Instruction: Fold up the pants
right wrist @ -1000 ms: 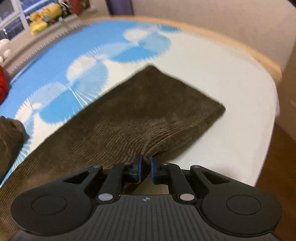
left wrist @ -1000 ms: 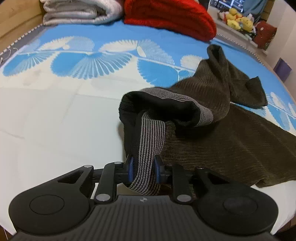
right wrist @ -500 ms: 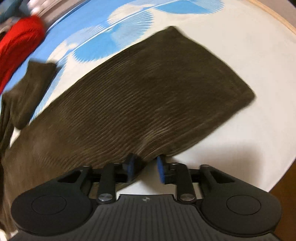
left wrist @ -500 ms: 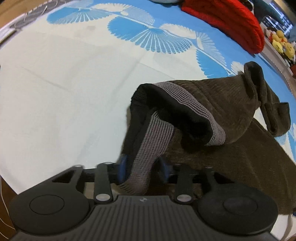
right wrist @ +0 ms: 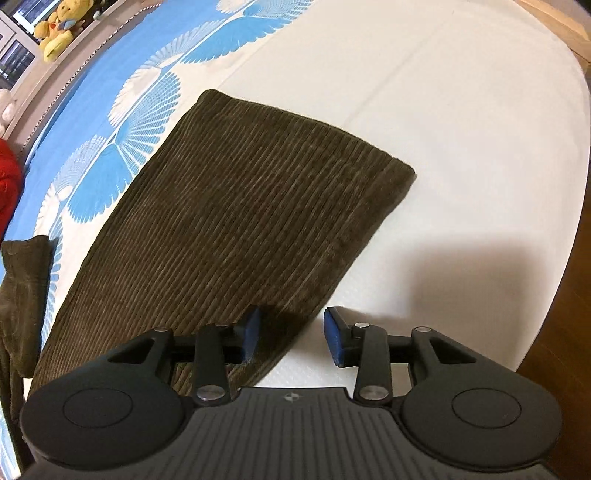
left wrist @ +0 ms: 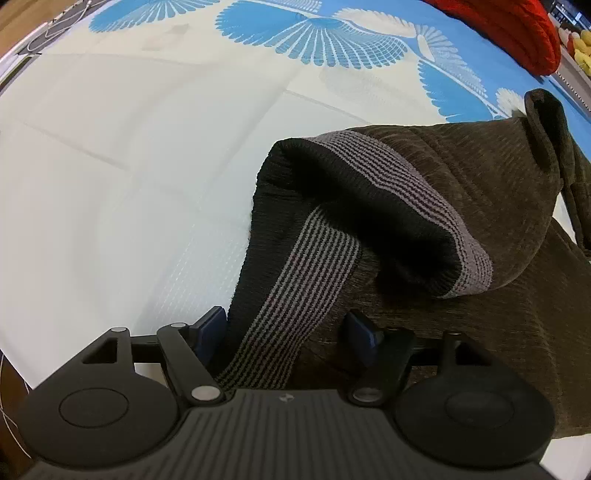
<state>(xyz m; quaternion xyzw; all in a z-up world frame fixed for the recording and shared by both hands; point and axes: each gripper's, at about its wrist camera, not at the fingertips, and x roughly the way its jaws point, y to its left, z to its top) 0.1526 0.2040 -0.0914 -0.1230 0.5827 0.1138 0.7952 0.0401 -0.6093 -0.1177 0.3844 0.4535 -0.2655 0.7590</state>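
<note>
Dark olive-brown corduroy pants (right wrist: 236, 221) with a grey-and-black striped waistband (left wrist: 295, 302) and black lining. White bedsheet (left wrist: 129, 184) printed with blue fan shapes. A red knit (left wrist: 509, 29); yellow plush toys (right wrist: 55, 33). Black grippers, blue pads (right wrist: 334, 341).

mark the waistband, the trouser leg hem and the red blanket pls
waistband (left wrist: 295, 295), left wrist view, on the striped strip running between the open pads
trouser leg hem (right wrist: 391, 192), right wrist view, on the hem band near its far corner
red blanket (left wrist: 517, 29), left wrist view, on the knitted top surface
</note>
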